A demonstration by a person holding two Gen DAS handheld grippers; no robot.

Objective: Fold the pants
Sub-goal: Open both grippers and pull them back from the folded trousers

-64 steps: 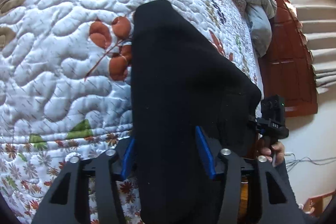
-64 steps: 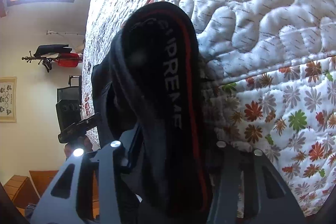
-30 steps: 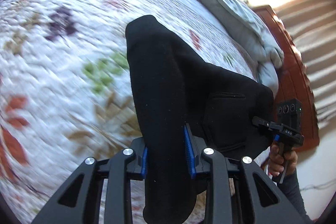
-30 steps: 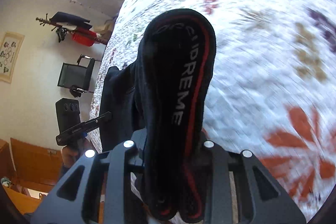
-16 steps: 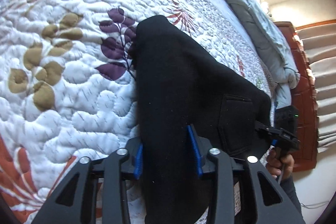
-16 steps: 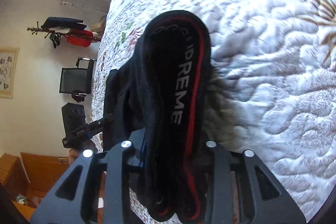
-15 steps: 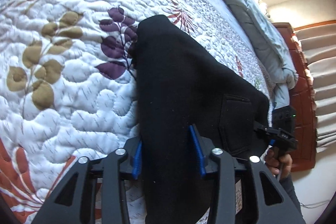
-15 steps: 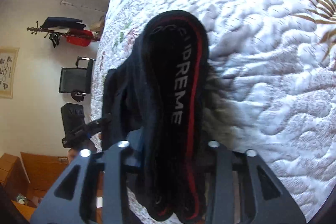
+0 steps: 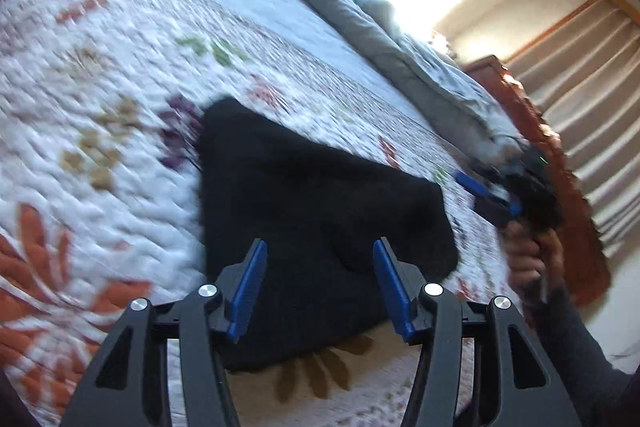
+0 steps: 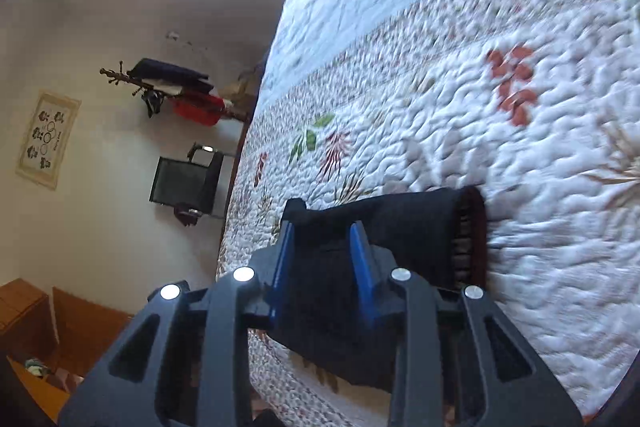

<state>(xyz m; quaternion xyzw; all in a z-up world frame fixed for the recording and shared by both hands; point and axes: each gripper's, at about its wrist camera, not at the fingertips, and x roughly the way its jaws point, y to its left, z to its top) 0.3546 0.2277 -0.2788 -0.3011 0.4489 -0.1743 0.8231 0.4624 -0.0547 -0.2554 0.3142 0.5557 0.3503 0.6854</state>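
A: Left gripper (image 9: 318,287) is spread, holding nothing; right gripper (image 10: 322,265) likewise?

B: Yes. Folded pants (image 9: 312,227) lie flat on the quilt (image 9: 100,75), near edge. Probably just released; next, pull clear.

No legible text in either view; pants (image 10: 400,227) waistband lettering can't be read, wall poster (image 10: 47,139) too small.

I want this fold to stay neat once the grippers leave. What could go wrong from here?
Both grippers are open and close above the folded black pants on the quilt. The left gripper straddles the near edge, so a low pullback might snag and lift the top layer. The right gripper sits by the waistband end; brushing it could skew the stack.
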